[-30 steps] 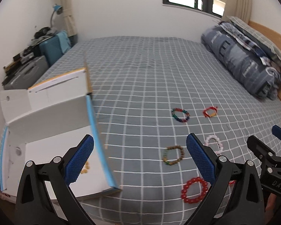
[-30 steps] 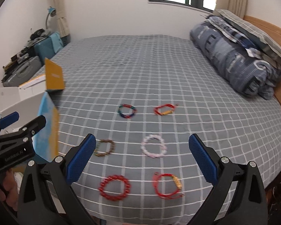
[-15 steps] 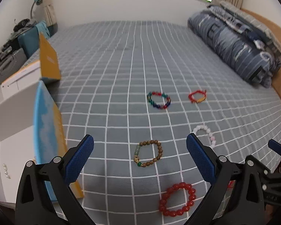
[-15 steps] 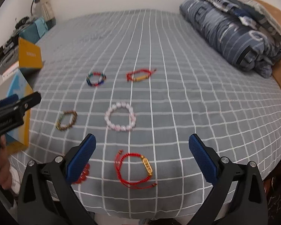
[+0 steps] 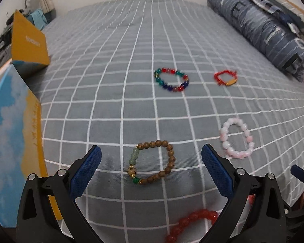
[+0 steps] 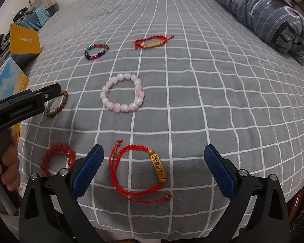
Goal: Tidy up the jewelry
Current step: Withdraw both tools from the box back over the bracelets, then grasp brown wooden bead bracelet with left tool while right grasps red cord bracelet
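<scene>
Left claw (image 5: 151,163) wide, framing wooden bracelet (image 5: 153,162). Red beads (image 5: 192,225) below it, cut off by frame edge. Right claw (image 6: 154,164) wide around red cord bracelet (image 6: 138,172); box (image 6: 9,81) partly hidden far left.

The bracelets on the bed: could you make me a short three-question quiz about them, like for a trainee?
1. True or false: the left gripper is shut on a bracelet.
2. Which bracelet lies between the right gripper's open fingers? A) pink bead bracelet B) red cord bracelet with gold charm C) multicolour bead bracelet
3. Fill in: the wooden bead bracelet has green beads on its ____ side in the left wrist view.

Key: 1 false; 2 B; 3 left.
</scene>
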The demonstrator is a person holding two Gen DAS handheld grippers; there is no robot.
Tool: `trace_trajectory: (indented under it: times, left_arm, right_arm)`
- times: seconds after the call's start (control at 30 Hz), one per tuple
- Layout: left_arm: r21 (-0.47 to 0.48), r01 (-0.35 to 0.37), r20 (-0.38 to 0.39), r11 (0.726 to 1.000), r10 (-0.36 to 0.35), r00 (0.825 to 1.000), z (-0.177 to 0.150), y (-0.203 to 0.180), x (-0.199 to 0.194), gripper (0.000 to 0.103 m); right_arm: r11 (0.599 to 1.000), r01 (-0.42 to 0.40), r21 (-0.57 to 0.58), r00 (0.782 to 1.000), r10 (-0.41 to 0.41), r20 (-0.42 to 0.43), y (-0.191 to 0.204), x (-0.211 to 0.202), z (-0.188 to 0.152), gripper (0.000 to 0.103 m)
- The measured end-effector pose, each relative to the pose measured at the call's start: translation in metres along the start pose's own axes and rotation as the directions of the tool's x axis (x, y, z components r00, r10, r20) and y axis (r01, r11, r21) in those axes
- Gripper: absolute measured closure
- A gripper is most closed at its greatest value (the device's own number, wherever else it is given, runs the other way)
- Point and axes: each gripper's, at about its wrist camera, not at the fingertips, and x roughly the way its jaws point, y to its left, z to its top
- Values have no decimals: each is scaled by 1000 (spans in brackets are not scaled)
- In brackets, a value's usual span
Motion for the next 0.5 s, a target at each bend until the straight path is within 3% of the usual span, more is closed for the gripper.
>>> trace_trajectory:
  times: [0.5]
  left_arm:
    - [-15,-27,-80,1000,26,996,-3,7,34,6]
  right_arm:
    - [1000,-1,-10,996,0,-88,-2,21,-5,10]
